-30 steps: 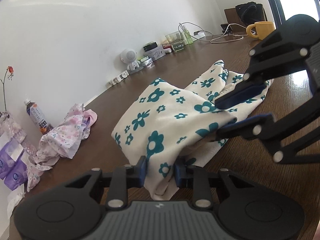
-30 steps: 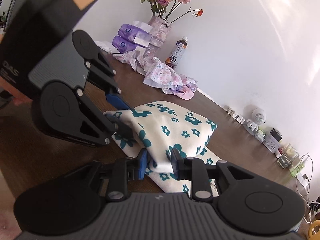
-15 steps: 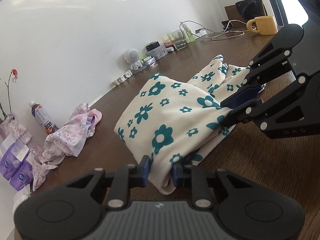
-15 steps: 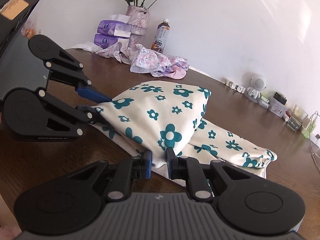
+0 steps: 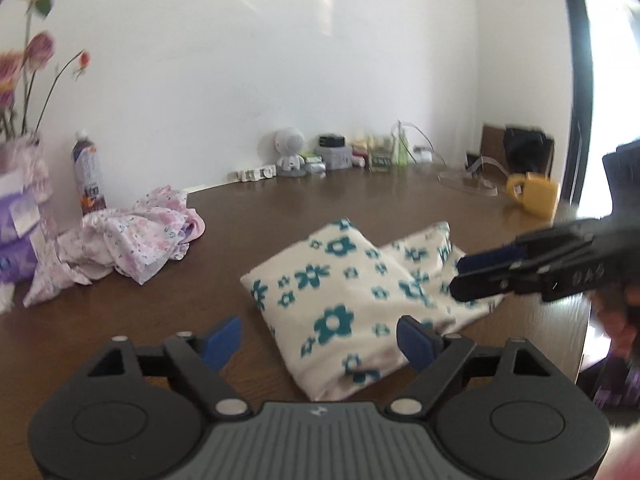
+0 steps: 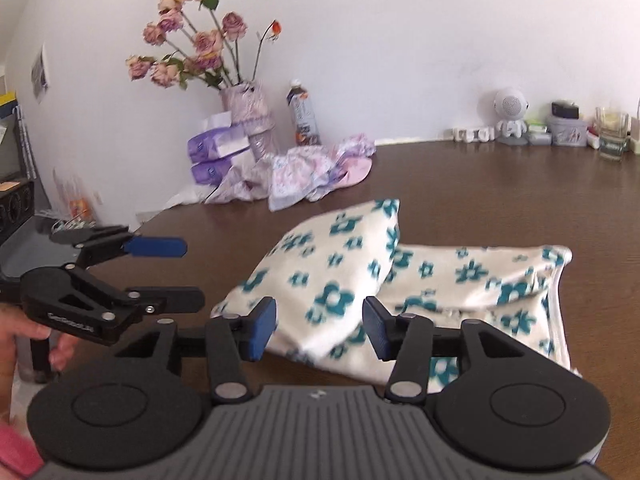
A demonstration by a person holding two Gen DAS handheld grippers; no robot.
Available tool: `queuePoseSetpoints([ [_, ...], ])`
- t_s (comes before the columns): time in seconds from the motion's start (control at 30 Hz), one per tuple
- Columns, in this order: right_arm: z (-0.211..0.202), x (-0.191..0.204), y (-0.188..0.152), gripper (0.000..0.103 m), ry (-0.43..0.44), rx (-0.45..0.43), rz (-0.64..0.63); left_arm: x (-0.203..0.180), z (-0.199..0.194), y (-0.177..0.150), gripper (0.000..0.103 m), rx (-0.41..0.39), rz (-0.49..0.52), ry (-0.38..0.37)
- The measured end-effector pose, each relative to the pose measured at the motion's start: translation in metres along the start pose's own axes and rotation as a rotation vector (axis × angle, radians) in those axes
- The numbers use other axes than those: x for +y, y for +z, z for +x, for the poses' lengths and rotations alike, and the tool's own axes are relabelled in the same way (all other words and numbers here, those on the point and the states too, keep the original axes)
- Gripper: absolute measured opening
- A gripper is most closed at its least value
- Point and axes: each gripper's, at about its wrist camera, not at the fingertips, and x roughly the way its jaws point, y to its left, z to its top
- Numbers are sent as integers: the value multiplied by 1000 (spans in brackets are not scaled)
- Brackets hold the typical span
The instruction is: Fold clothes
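wall [image 6: 400, 40]: plain white | table [image 6: 480, 184]: dark brown wood | window [image 5: 612, 40]: bright daylight, far right

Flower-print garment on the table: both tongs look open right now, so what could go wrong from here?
1. The flower-print garment lies in an uneven fold, one layer slanted over the other; left as it is, it may slump open.
2. Its near edge sits by the table edge; a nudge could drag it off.
3. The pink floral clothes pile lies beside the bottle and vase; grabbing it might tip them.
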Motion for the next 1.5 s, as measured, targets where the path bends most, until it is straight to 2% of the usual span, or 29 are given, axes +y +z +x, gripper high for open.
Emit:
queuePoseSetpoints([
  [0.07, 12, -2, 10, 49, -13, -8, 14, 7, 11, 8, 84, -1, -69, -16],
  [0.2, 50, -7, 22, 48, -64, 17, 51, 21, 45, 15, 82, 68, -138, -16],
  [0.23, 57, -9, 21, 47, -75, 32, 63, 24, 53, 14, 78, 95, -157, -21],
  [0.27, 64, -12, 18, 44, -80, 48, 76, 28, 59, 11, 68, 118, -174, -43],
  [0.3, 69, -16, 14, 35, -70, 67, 95, 31, 64, 7, 55, 134, -192, -77],
  [0.33, 73, -20, 10, 34, -51, 81, 122, 34, 65, 6, 51, 138, -209, -93],
  [0.43, 71, -30, 8, 36, -7, 83, 188, 43, 67, 2, 53, 145, -262, -142],
  [0.53, 66, -43, 16, 48, 40, 59, 281, 57, 65, 11, 67, 98, -347, -177],
  [0.57, 66, -47, 20, 48, 46, 49, 299, 61, 68, 16, 78, 82, -364, -160],
  [0.6, 69, -49, 24, 48, 40, 43, 300, 64, 73, 21, 81, 78, -370, -131],
  [0.7, 86, -57, 33, 47, -9, 57, 296, 77, 96, 30, 79, 99, -420, -87],
  [0.73, 92, -59, 34, 41, -4, 67, 304, 82, 105, 32, 79, 110, -442, -83],
  [0.77, 98, -60, 33, 37, 0, 80, 313, 86, 113, 30, 75, 124, -468, -99],
  [0.8, 102, -60, 32, 31, 2, 88, 314, 89, 121, 28, 61, 138, -494, -115],
  [0.87, 106, -57, 28, 28, -2, 94, 296, 93, 132, 22, 46, 147, -531, -135],
  [1.0, 109, -56, 23, 26, 17, 100, 299, 101, 133, 16, 37, 106, -593, -156],
  [1.07, 106, -57, 24, 29, 25, 95, 305, 108, 131, 14, 34, 94, -645, -170],
  [1.1, 105, -58, 25, 34, 28, 87, 316, 112, 131, 12, 35, 88, -684, -172],
  [1.13, 103, -62, 27, 45, 28, 72, 343, 117, 131, 10, 38, 82, -722, -172],
  [1.2, 101, -68, 32, 47, 28, 41, 389, 123, 131, 10, 52, 69, -757, -147],
  [1.27, 104, -74, 37, 47, 12, 21, 420, 124, 133, 12, 52, 57, -762, -135],
  [1.3, 107, -78, 39, 45, 8, 18, 440, 123, 134, 13, 50, 54, -756, -147],
  [1.33, 111, -82, 38, 33, 10, 23, 470, 123, 135, 13, 45, 53, -750, -157],
  [1.37, 116, -86, 36, 27, 12, 34, 505, 121, 137, 12, 32, 62, -743, -164],
  [1.4, 121, -91, 33, 21, 14, 46, 539, 119, 138, 11, 26, 68, -732, -163],
  [1.43, 124, -93, 31, 18, 14, 55, 561, 118, 138, 10, 25, 69, -721, -158],
  [1.5, 128, -92, 26, 17, 7, 65, 563, 118, 136, 8, 21, 69, -709, -160],
])
